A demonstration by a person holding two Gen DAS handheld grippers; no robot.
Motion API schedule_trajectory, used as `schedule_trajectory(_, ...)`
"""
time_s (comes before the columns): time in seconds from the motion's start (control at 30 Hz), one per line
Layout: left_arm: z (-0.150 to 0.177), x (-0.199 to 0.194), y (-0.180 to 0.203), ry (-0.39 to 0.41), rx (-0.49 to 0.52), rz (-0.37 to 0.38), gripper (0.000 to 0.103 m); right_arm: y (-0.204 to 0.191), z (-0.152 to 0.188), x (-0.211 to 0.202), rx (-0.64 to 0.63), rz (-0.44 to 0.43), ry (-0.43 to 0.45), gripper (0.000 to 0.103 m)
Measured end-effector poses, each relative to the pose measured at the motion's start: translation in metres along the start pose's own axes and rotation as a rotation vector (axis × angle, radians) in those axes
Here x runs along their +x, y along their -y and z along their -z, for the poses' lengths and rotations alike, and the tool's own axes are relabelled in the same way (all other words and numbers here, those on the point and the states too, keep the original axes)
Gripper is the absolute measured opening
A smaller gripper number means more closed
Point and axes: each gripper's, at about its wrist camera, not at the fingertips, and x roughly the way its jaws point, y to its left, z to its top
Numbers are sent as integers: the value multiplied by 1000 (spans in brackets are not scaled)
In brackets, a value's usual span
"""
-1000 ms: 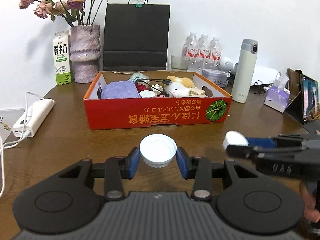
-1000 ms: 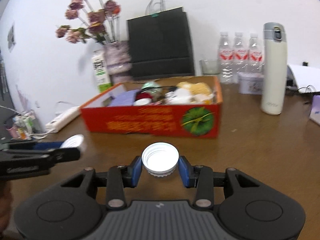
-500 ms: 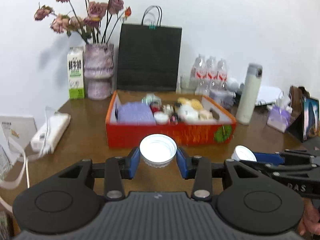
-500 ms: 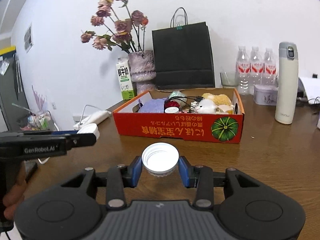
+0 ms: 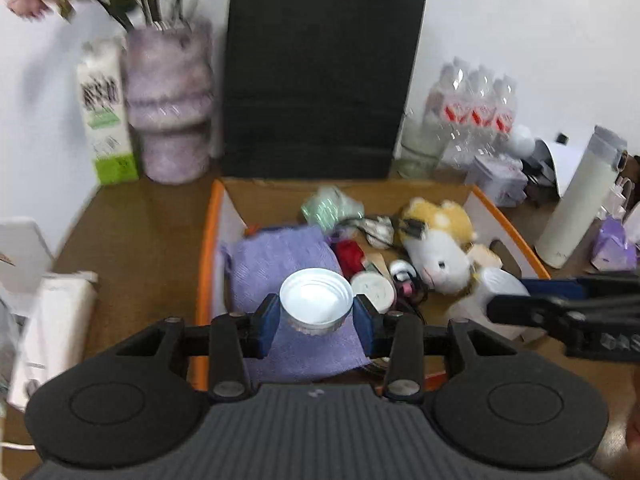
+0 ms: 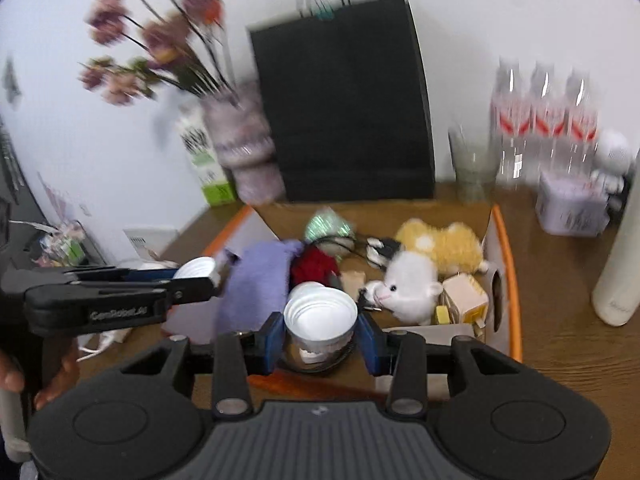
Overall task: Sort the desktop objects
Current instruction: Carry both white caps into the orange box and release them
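Observation:
My left gripper [image 5: 316, 316] is shut on a white jar lid [image 5: 316, 300] and holds it above the purple cloth [image 5: 280, 264] in the orange cardboard box [image 5: 206, 248]. My right gripper [image 6: 322, 334] is shut on a second white lid [image 6: 320, 316] above the box's front middle [image 6: 506, 248]. Each gripper shows in the other's view, the right gripper [image 5: 520, 296] to my right and the left gripper [image 6: 196, 276] to my left. The box also holds a white and yellow plush toy [image 5: 440, 248], a red item [image 5: 348, 252] and cables.
Behind the box stand a black paper bag [image 5: 320, 72], a purple vase with flowers [image 5: 168, 108], a milk carton [image 5: 106, 112] and water bottles [image 5: 472, 108]. A white thermos [image 5: 576, 204] stands to the right, a white power strip [image 5: 52, 320] to the left.
Both grippers have moved forward and up with their lids. They now hang over the inside of the box instead of in front of it.

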Motion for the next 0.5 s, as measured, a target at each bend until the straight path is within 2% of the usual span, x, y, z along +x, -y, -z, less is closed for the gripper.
schedule_trajectory(0.07,3,9,0,-17,19,16,41,1,-3,17,-6,16,-28,39)
schedule_trajectory(0.13,5,19,3,-29,53,-1,41,2,-5,32,-20,55,-56,39)
schedule_trajectory(0.17,4,23,3,-31,60,-6,45,2,-5,36,-25,69,-70,44)
schedule_trajectory(0.2,4,25,2,-21,56,-13,60,3,-6,40,-26,80,-83,53)
schedule_trajectory(0.27,-3,23,0,19,29,-25,76,3,-9,40,-38,72,-76,59)
schedule_trajectory(0.33,-14,19,-1,48,9,-36,77,2,-15,33,-46,69,-46,60)
schedule_trajectory(0.43,-40,19,-1,34,-11,-54,83,-1,-28,28,-51,83,-29,66)
schedule_trajectory(0.5,-68,26,2,-8,-2,-91,84,-4,-42,33,-61,102,-59,70)
